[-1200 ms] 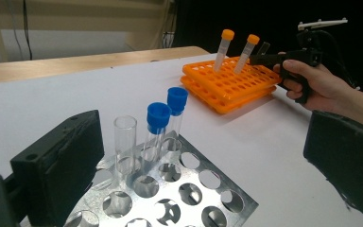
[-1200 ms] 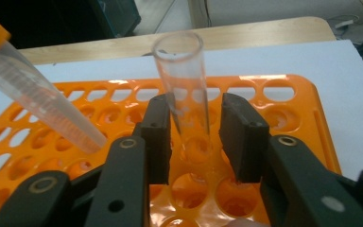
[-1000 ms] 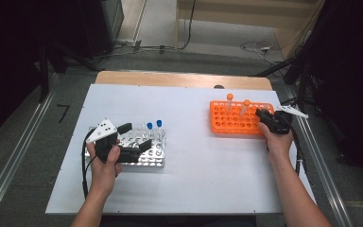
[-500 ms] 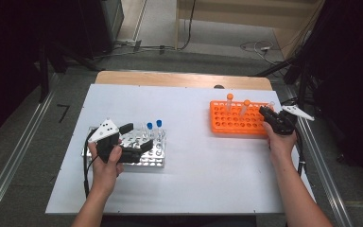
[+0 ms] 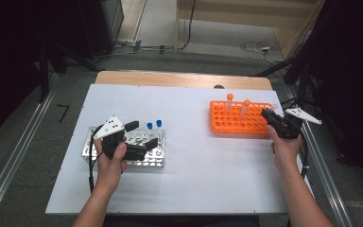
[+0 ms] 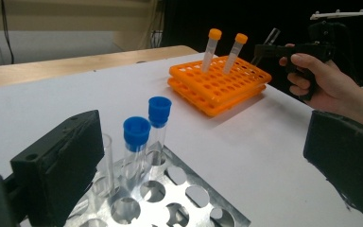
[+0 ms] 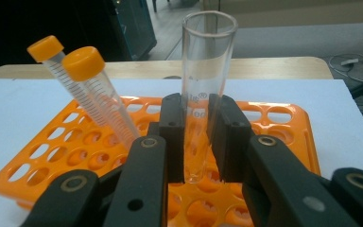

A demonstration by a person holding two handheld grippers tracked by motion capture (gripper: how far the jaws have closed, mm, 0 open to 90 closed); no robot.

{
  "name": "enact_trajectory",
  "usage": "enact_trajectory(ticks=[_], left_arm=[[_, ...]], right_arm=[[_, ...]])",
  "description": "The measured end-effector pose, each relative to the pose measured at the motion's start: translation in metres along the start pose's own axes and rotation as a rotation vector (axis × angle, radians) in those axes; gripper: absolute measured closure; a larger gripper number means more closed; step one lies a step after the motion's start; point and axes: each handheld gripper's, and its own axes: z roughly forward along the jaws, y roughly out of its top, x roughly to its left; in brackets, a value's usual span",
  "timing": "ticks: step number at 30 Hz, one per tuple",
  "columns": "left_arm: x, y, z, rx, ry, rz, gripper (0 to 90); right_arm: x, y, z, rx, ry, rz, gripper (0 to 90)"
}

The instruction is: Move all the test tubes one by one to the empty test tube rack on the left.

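Glass is making this fragile and slippery: my right tongs (image 7: 196, 137) are pinching the open tube (image 7: 207, 61) at mid-body above the orange rack (image 7: 283, 118), and I am judging that grip sound. Left tongs (image 6: 203, 165) are spread over the metal rack (image 6: 189, 194).

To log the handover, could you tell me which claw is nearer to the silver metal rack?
The left claw hovers open right over the silver metal rack; the right claw is far across, by the orange rack.
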Motion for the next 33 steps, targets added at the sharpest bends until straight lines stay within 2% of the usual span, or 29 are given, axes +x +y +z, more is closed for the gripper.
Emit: enact_trajectory(ticks=[4,9,15,20,30,33], left_arm=[[-0.004,0.003,0.007,0.005,-0.015,0.016,0.0],[-0.009,0.007,0.014,0.011,-0.039,0.033,0.0],[-0.013,0.01,0.02,0.014,-0.059,0.039,0.0],[-0.015,0.011,0.023,0.016,-0.072,0.044,0.0],[-0.021,0.012,0.029,0.022,-0.098,0.054,0.0],[-0.024,0.012,0.03,0.028,-0.123,0.056,1.9]], right_arm=[[0.001,-0.002,-0.01,0.006,0.013,-0.003,73.9],[0.004,-0.004,-0.023,0.01,0.052,-0.012,73.9],[0.016,-0.005,-0.034,0.021,0.107,-0.037,73.9],[0.034,-0.006,-0.038,0.035,0.175,-0.06,73.9],[0.084,-0.008,-0.04,0.073,0.299,-0.161,73.9],[0.098,-0.01,-0.041,0.083,0.328,-0.188,73.8]])
